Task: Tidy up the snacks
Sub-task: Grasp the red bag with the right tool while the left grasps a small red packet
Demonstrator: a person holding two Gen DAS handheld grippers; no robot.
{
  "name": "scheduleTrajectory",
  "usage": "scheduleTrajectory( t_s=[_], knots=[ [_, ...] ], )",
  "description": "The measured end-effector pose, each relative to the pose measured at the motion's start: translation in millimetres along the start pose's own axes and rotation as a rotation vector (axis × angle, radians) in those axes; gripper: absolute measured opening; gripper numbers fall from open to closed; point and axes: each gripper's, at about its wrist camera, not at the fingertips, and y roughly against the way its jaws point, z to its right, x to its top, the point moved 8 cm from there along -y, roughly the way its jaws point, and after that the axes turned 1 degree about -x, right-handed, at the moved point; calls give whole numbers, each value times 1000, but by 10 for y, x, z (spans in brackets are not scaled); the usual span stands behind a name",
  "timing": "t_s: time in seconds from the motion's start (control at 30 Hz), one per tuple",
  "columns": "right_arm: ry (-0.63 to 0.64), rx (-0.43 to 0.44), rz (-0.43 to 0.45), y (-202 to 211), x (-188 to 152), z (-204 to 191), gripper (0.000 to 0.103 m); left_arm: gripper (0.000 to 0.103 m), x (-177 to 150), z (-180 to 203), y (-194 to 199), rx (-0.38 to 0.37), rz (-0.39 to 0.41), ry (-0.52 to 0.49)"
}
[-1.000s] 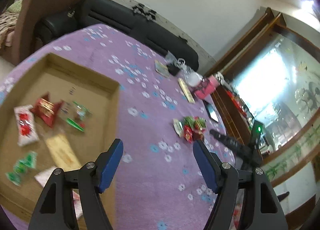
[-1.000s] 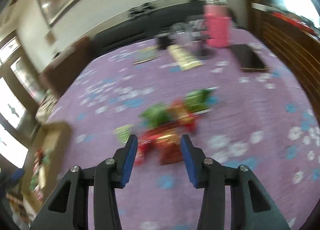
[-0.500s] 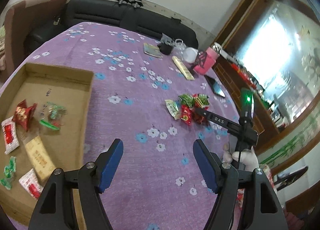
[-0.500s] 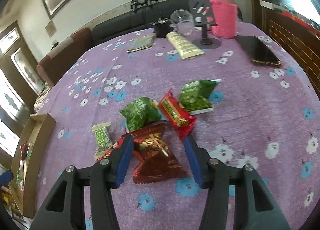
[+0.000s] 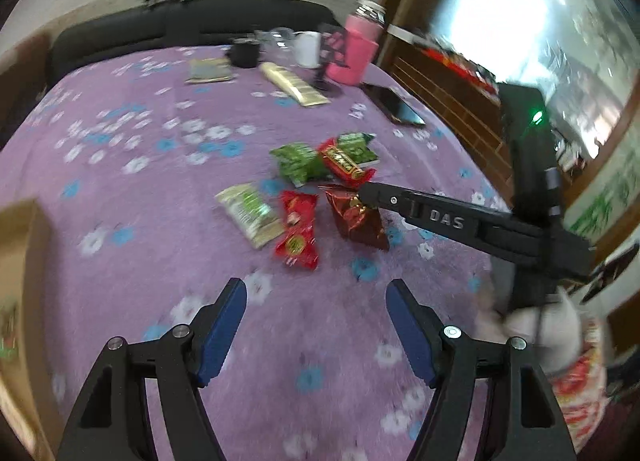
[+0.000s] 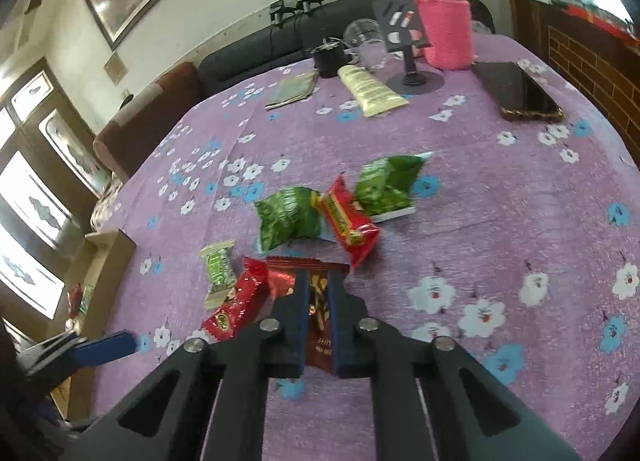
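Since a moment ago the right gripper has pinched shut on the dark red packet lying on the purple cloth. It looks light, crinkly and slippery, best held across its middle. Left gripper hovers, fingers spread, gripping nothing.
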Motion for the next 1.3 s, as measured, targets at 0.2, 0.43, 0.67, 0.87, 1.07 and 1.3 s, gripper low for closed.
scheduleTrajectory(
  t_s=[0.2, 0.43, 0.67, 0.87, 1.07, 1.3],
  knots=[
    [-83, 77, -24, -5, 30, 114, 11, 55, 199, 119, -427, 43, -45, -141],
    [-82, 108, -51, -57, -7, 39, 29, 54, 266, 55, -786, 63, -96, -171],
    [-78, 107, -51, -135, -26, -7, 46, 20, 227, -14, -652, 48, -64, -130],
    [-2, 26, -28, -254, -19, -108, 48, 20, 136, 6, -603, 52, -61, -125],
    [27, -12, -8, -224, -35, -102, 30, 17, 118, 17, -395, 34, -22, -78],
    [8, -18, 45, -61, -10, -72, 29, 18, 44, -161, -51, 52, 26, -25]
  ],
)
